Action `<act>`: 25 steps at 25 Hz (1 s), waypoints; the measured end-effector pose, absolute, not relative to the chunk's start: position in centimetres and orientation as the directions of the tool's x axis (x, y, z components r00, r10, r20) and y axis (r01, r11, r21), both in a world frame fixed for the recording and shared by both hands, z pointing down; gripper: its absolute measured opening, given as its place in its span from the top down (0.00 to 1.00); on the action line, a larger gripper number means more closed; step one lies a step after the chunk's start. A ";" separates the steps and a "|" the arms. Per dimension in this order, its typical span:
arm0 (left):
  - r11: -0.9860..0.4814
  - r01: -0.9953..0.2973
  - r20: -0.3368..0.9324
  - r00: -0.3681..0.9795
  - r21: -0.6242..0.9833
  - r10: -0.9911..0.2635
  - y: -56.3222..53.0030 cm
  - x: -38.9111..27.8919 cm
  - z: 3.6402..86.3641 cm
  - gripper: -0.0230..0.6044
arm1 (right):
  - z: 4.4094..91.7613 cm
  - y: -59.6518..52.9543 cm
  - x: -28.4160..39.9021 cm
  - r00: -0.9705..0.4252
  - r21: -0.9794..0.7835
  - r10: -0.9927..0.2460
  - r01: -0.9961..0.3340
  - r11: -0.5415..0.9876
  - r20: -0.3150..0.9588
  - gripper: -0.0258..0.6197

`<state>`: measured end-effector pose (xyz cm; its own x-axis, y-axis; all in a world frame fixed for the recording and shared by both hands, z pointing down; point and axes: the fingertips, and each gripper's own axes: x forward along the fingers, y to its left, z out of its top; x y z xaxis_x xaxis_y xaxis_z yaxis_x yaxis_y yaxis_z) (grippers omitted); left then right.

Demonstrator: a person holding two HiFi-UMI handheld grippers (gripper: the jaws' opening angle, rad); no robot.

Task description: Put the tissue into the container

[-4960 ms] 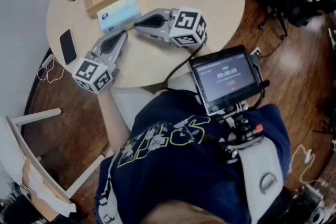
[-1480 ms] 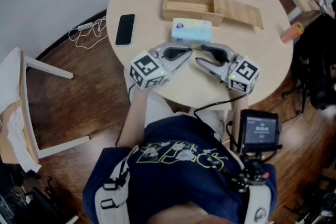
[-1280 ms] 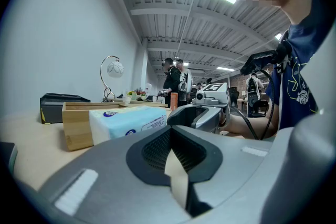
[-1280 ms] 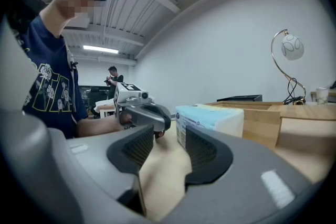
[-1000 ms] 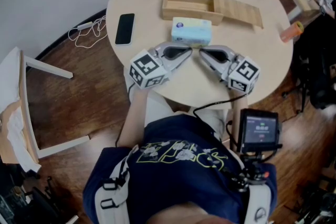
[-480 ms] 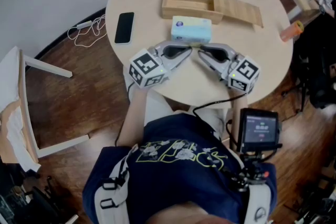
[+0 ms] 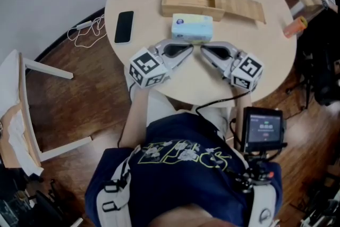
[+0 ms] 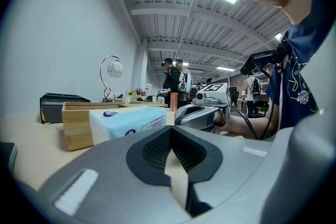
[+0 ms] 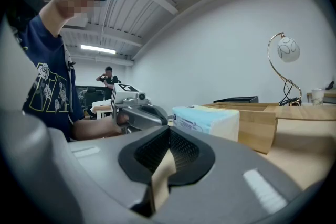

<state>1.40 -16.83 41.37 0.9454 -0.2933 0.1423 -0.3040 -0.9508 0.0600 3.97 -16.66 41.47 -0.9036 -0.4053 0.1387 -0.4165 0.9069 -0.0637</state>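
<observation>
Little has moved over the last 1.5 seconds. The tissue pack (image 7: 192,27) lies on the same spot, and only the right gripper (image 7: 204,50) has shifted, so its tip now sits closer to the left one's. Its jaws have just been closing, with nothing between them.

The pack lies flat on the table (image 7: 265,66), just in front of the box (image 7: 188,1) and outside it. Whether the 2 touch cannot be told from above. The box stands open, and its inside looks bare in the head view. Its lid (image 7: 241,8) is slid out to the right.

Both grippers rest on the near side of the pack, with their tips turned toward each other and almost meeting. Neither one touches the pack. The left gripper (image 7: 189,50) is clenched on nothing, and the right is clenched and empty too.

Judging from this, the task itself has not begun, since the pack is ungrasped and the box holds nothing. Every step is still left:
- spread the jaws;
- take hold of the pack;
- lift it over the box's front wall;
- lower it inside and let go.

The pack looks only a little shorter than the open compartment, so it will probably need lining up before it goes in. A phone (image 7: 124,26) lies well off to the left, out of the way.
</observation>
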 end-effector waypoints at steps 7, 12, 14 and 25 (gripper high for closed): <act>-0.952 -0.302 0.149 0.945 0.050 -0.292 -16.9 1.3 41.7 0.96 | 41.6 -15.6 3.2 -0.931 -0.056 -0.337 -0.347 0.936 0.140 0.83; -0.977 -0.209 0.146 0.969 0.047 -0.201 -15.5 1.9 41.6 0.96 | 41.5 -15.5 3.1 -0.931 -0.060 -0.337 -0.347 0.936 0.142 0.95; -0.981 -0.186 0.143 0.974 0.050 -0.178 -15.1 2.1 41.6 0.96 | 41.5 -15.6 3.1 -0.932 -0.058 -0.336 -0.346 0.936 0.139 0.95; -0.979 -0.195 0.147 0.972 0.058 -0.185 -15.1 2.0 41.6 0.96 | 41.8 -15.5 3.0 -0.934 -0.055 -0.329 -0.339 0.939 0.140 0.71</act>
